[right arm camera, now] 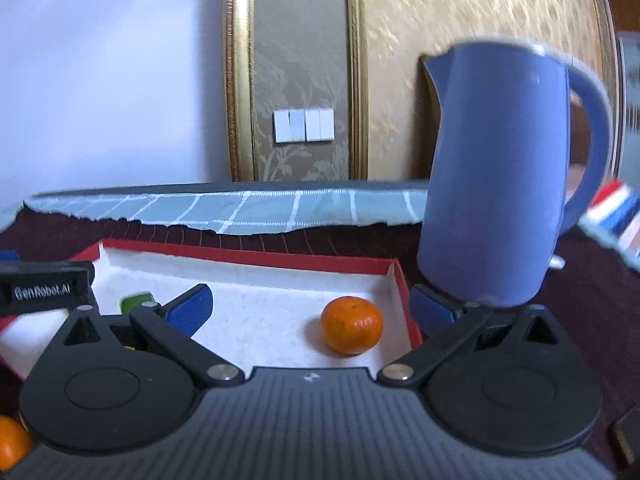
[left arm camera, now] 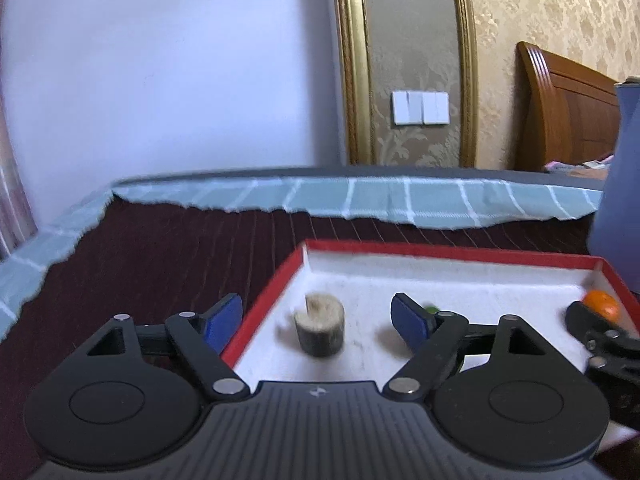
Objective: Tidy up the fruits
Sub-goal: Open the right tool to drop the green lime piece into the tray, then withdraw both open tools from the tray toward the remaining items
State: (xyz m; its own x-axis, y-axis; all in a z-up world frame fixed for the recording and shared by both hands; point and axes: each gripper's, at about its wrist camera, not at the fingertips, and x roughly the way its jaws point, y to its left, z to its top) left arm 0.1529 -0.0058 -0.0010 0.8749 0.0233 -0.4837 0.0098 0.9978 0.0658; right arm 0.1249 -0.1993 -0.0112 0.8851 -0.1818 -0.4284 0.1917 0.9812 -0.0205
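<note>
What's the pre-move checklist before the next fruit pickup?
1. Left tongs open, nothing pinched: ok; brown stub stands free between the pads.
2. Right tongs open, empty: ok; mandarin lies loose in the red-rimmed tray.
3. Tray room for more fruit: ok, white floor mostly bare.
4. Blue kettle clearance: not ok, it stands right behind the right tongs' outer pad.
5. Next fruit reachable: cannot tell; an orange fruit shows only at the right view's lower left edge.
6. Green item identity: cannot tell, mostly hidden.
</note>
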